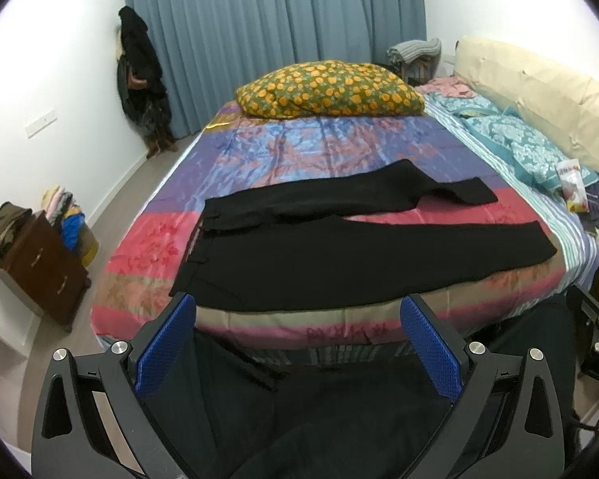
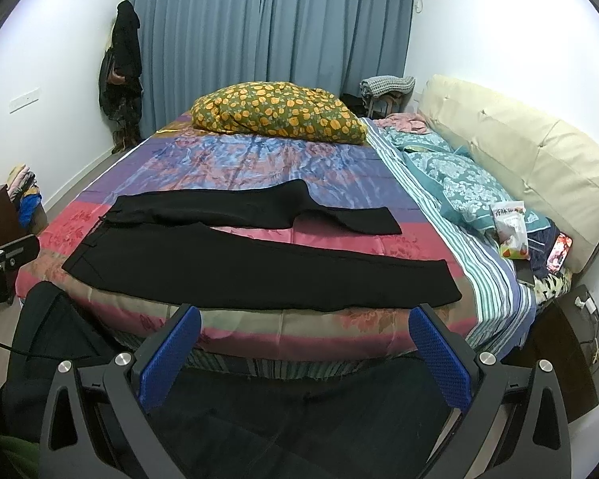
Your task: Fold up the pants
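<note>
Pants (image 1: 299, 255), black and limp, lie flat across the near part of the bed (image 1: 147, 263), waistband at the left and both legs splayed rightward, the far leg bent; they look light and floppy on a sheen cover that may let them slide, so I would pinch the waistband corners and the leg hems, not the middle. The left gripper (image 1: 297, 339) and right gripper (image 2: 305, 343) both hover spread wide and empty just short of the bed's near edge. Open quilt lies beyond the pants up to the floral pillow (image 1: 331, 90), while clutter crowds the right side.
</note>
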